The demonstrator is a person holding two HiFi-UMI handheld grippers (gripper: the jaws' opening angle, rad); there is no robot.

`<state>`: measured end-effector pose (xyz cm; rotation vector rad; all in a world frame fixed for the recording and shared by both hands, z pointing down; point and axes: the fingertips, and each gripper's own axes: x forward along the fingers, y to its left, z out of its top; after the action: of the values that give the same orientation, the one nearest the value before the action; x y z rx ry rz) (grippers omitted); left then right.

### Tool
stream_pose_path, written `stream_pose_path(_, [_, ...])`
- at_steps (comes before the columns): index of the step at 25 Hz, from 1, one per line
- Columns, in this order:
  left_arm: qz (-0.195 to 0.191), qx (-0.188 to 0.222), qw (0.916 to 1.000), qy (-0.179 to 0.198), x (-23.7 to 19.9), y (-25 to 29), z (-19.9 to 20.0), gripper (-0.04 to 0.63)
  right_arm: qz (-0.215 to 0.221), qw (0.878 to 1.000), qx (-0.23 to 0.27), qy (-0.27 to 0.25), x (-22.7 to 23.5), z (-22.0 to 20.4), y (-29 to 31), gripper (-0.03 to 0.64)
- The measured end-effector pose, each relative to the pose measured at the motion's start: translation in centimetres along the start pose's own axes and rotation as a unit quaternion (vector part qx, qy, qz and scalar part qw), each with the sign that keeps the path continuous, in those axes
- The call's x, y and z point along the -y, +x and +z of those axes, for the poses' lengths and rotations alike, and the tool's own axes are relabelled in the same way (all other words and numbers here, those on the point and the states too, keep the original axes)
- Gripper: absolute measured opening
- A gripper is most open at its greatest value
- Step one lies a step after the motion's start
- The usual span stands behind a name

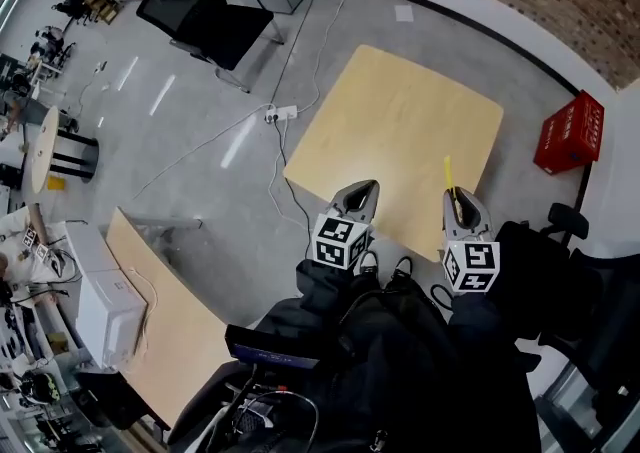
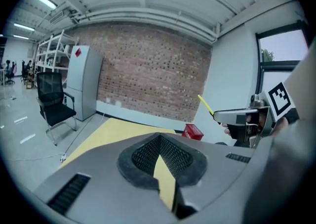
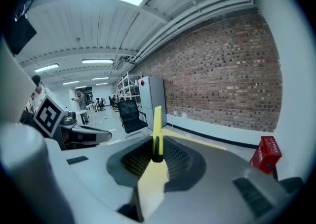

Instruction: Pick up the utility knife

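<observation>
Right gripper (image 1: 458, 203): closed on the utility knife (image 3: 157, 129). The yellow body is pinched between the pads and the tip pokes out past the jaws. It's held over the near edge of the bench (image 1: 400, 121), apparently clear of the top. Left gripper (image 1: 358, 196): jaws together, nothing in them, also over the bench's near edge, beside the right one. Bench top is bare. Red crate (image 1: 570, 131) sits on the floor off the bench's right side. Pickup looks done, nothing left but holding it.
</observation>
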<state>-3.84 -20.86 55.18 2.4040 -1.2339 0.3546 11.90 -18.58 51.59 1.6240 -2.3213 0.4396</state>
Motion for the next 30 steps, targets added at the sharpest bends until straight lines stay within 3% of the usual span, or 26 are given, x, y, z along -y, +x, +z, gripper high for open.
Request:
stream_pose_path(7, [-0.022, 0.042, 0.9986, 0.023, 1.7, -0.6, 3.6, 0.0, -0.012, 0.999, 0.051, -0.004, -0.1, 3.6, -2.7, 0.069])
stream_pose_path(15, [-0.021, 0.08, 0.996, 0.034, 1.8, -2.3, 6.7, 0.0, -0.015, 0.996, 0.09, -0.019, -1.0, 6.4, -4.8, 0.069])
stream_pose_path(30, [-0.024, 0.181, 0.9798, 0.081, 3.4, -5.8, 15.1, 0.0, -0.019, 0.977, 0.201, -0.069, -3.2, 15.5, -8.2, 0.069])
